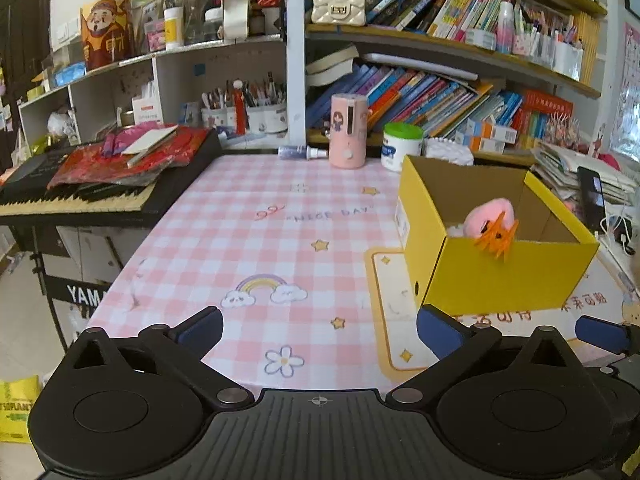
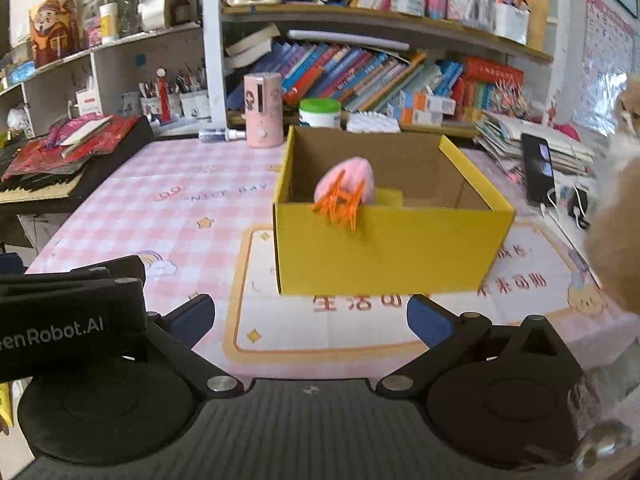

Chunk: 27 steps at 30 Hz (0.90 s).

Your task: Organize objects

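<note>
An open yellow cardboard box [image 1: 500, 276] [image 2: 384, 248] stands on the pink checked tablecloth [image 1: 260, 240]. Inside it lies a pink plush object [image 1: 490, 216] [image 2: 356, 176]. An orange claw hair clip [image 1: 496, 240] [image 2: 340, 204] hangs over the box's near rim. My left gripper [image 1: 320, 320] is open and empty, low over the cloth to the left of the box. My right gripper [image 2: 312, 308] is also open and empty, just in front of the box's near wall. The two grippers sit side by side, each showing at the edge of the other's view.
At the table's back stand a pink cylinder [image 1: 348, 132], a white jar with a green lid [image 1: 402, 146] and a lying spray bottle [image 1: 302, 153]. A piano keyboard [image 1: 80, 196] piled with red papers borders the left. A phone [image 2: 538, 168] and something tan and furry [image 2: 616, 240] are at the right.
</note>
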{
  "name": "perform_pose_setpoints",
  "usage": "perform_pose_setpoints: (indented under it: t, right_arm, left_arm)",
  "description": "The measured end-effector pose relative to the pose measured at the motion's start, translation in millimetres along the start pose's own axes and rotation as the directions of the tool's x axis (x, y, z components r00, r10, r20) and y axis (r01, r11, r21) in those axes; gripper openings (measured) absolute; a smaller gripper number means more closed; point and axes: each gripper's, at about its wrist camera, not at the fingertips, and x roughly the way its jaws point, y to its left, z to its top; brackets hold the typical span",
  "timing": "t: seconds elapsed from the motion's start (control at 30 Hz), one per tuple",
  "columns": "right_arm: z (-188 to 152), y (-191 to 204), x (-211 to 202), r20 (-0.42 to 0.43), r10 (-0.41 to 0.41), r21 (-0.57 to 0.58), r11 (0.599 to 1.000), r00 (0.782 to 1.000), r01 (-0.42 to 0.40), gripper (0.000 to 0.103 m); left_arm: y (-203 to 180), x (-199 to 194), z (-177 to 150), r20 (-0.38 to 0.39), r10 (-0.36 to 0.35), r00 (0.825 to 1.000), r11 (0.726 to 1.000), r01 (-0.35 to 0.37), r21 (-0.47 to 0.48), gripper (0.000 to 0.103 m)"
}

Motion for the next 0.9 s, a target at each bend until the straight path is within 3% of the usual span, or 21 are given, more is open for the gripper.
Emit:
perform_pose_setpoints:
  t: [0.33,0.9]
  right_arm:
    - [-6,6,-4,-0.014,-0.027,-0.012,1.0,1.0,0.026,0.103]
    - [-8,14,0,-0.056,-0.01,-0.02,1.0,0.998,0.009,0.103]
  left_arm:
    - [9,-2,-5,-0.006,-0.026,1.0,0.999,0.026,-0.019,0.103]
    - [16,0,-11,-0.041,-0.011,0.999,0.999,0.01,-0.034,0.103]
